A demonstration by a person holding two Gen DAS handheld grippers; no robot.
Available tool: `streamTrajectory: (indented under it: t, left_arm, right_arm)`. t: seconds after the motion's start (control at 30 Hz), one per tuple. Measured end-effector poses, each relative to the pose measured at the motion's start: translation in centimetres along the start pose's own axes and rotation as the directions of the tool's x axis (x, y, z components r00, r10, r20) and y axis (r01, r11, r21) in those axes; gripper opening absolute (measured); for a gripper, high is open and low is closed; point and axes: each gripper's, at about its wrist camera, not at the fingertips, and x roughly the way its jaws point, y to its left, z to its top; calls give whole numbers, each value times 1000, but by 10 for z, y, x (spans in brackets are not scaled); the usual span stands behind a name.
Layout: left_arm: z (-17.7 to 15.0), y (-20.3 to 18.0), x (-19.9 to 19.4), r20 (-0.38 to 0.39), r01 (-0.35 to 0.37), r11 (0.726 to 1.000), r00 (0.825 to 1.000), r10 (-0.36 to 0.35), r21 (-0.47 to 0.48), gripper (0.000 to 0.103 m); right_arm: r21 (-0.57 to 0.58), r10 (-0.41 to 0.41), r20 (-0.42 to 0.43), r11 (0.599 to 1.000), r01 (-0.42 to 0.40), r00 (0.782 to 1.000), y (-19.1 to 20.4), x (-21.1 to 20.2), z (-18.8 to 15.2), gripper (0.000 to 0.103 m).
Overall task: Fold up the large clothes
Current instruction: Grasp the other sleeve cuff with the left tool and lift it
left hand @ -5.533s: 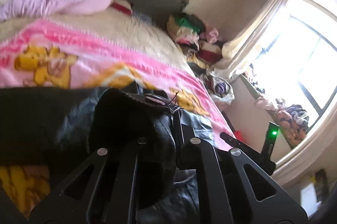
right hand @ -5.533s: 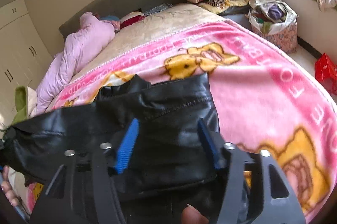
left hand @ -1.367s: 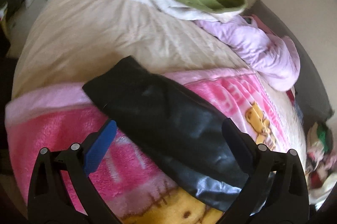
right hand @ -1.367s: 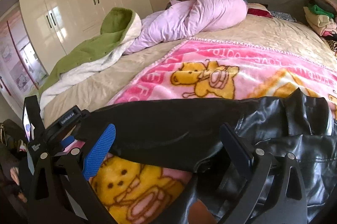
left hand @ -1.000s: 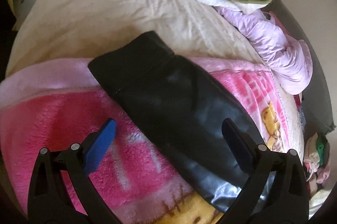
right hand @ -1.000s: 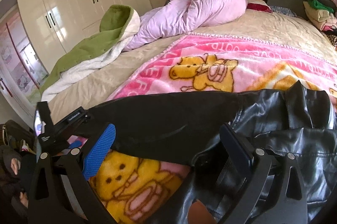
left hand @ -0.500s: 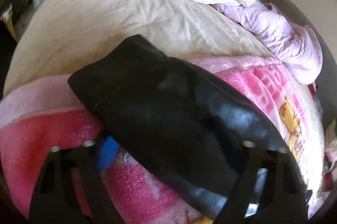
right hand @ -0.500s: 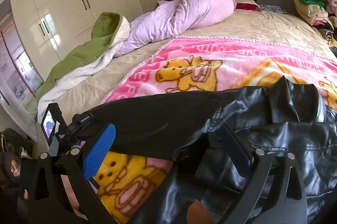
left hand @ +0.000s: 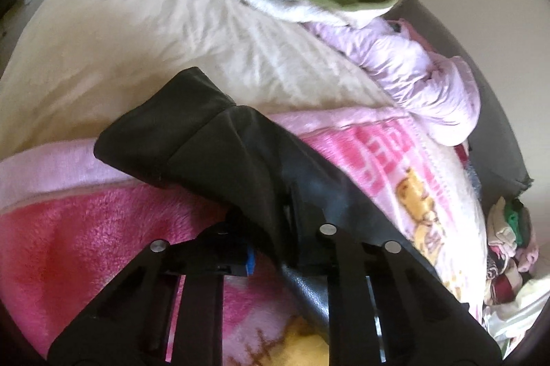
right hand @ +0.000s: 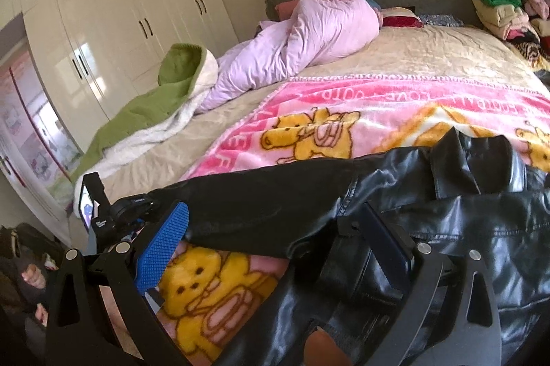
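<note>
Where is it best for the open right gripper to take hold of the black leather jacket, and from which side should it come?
Probably the shoulder seam of the black leather jacket. The sleeve lies stretched out flat from there, and the left gripper looks shut on it near the cuff. The right gripper could come from the near bed edge, where its open jaws already frame that seam.

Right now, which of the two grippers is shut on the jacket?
The left gripper: its jaws pinch the black jacket sleeve. The right gripper is open.
</note>
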Motion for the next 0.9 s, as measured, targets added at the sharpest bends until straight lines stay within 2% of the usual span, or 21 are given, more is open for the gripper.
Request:
streamTrajectory:
  t: [0.1, 0.3, 0.53, 0.7, 0.9]
  left_arm:
    - [0, -10, -9, 13, 42, 999, 999, -42, 23, 6]
    - [-3, -36, -24, 17, 112, 987, 993, -114, 111, 2]
    - [-9, -53, -41, 14, 204, 966, 978, -209, 156, 2]
    - [-12, -60, -49, 6, 241, 955, 969, -246, 172, 2]
    - [-15, -66, -60, 19, 271, 943, 960, -280, 195, 2]
  right_arm:
    - [35, 17, 3, 999, -17, 1000, -5, -7, -3, 98]
    - [73, -3, 11, 997, 2, 1000, -17, -18, -8, 98]
    - [111, -36, 42, 993, 31, 998, -33, -36, -10, 98]
    - [152, -41, 69, 988, 30, 997, -44, -51, -16, 98]
    - [157, -85, 98, 985, 69, 992, -57, -71, -23, 98]
